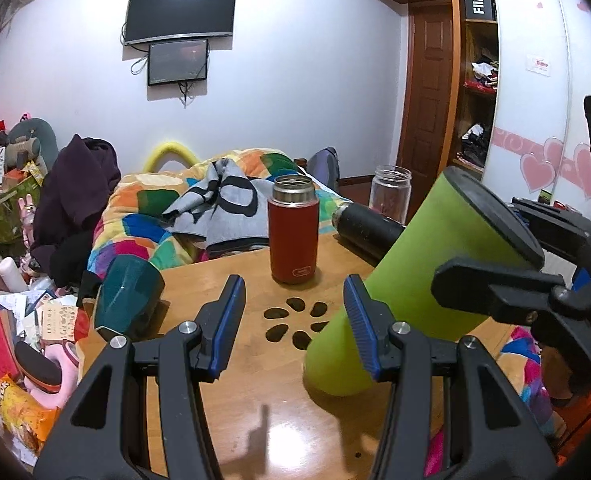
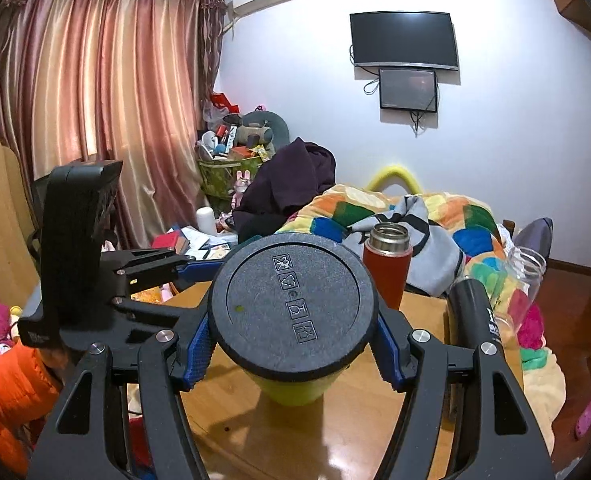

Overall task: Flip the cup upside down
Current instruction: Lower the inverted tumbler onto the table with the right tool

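Observation:
A lime-green cup with a black base is tilted, base up and to the right, its mouth end low over the wooden table. My right gripper is shut on the green cup near its black base; the base faces the right wrist camera. My left gripper is open and empty, its right finger just in front of the cup's lower side. The right gripper's body shows at the right of the left wrist view.
A red thermos stands open on the table's far side. A black bottle lies on its side, a clear jar behind it. A teal cup lies at the table's left edge. Bedding and clutter surround the table.

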{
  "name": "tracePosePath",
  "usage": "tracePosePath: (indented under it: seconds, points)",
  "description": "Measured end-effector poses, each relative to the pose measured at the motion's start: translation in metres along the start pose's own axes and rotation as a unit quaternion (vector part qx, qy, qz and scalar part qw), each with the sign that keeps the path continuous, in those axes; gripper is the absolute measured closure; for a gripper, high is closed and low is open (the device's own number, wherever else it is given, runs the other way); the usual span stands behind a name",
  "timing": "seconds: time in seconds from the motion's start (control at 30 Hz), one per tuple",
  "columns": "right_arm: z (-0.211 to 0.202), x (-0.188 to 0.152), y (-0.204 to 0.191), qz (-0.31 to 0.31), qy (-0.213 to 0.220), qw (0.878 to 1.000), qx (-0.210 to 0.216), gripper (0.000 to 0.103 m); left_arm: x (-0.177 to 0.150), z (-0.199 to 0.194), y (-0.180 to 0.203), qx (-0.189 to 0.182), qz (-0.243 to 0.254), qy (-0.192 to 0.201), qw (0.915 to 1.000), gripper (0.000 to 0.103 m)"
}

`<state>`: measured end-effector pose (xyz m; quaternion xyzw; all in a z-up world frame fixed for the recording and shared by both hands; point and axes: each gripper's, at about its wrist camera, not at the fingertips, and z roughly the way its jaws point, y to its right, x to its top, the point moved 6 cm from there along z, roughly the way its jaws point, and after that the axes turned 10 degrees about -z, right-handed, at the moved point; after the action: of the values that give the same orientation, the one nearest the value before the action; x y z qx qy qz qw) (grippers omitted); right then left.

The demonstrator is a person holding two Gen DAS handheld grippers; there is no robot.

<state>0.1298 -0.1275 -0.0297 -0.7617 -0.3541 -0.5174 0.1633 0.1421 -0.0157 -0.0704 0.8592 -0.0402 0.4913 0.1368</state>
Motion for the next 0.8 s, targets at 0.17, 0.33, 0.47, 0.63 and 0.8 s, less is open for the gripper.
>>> tracePosePath:
  seconds: [0.17, 0.33, 0.47, 0.63, 0.8]
  points:
    - [0.016, 0.009, 0.003, 0.003, -0.010, 1.000, -0.001, 0.040, 0.003, 0.000, -0.008, 0.011, -0.007, 0.005, 0.9999, 0.052]
    - [0.034, 0.018, 0.005, 0.004, -0.023, 1.000, -0.004, 0.040, 0.003, -0.002, -0.021, 0.028, -0.016, 0.009, 0.9994, 0.049]
    - [0.044, 0.021, 0.005, 0.001, -0.028, 1.000, -0.006, 0.040, 0.000, -0.003, -0.029, 0.035, -0.024, 0.008, 0.9991, 0.049]
    - [0.049, 0.024, 0.007, 0.005, -0.034, 0.999, -0.009, 0.040, -0.001, -0.003, -0.035, 0.041, -0.025, 0.011, 0.9988, 0.046]
    - [0.055, 0.026, 0.008, 0.011, -0.040, 0.999, -0.012, 0.040, -0.001, -0.006, -0.038, 0.045, -0.027, 0.018, 0.9985, 0.043]
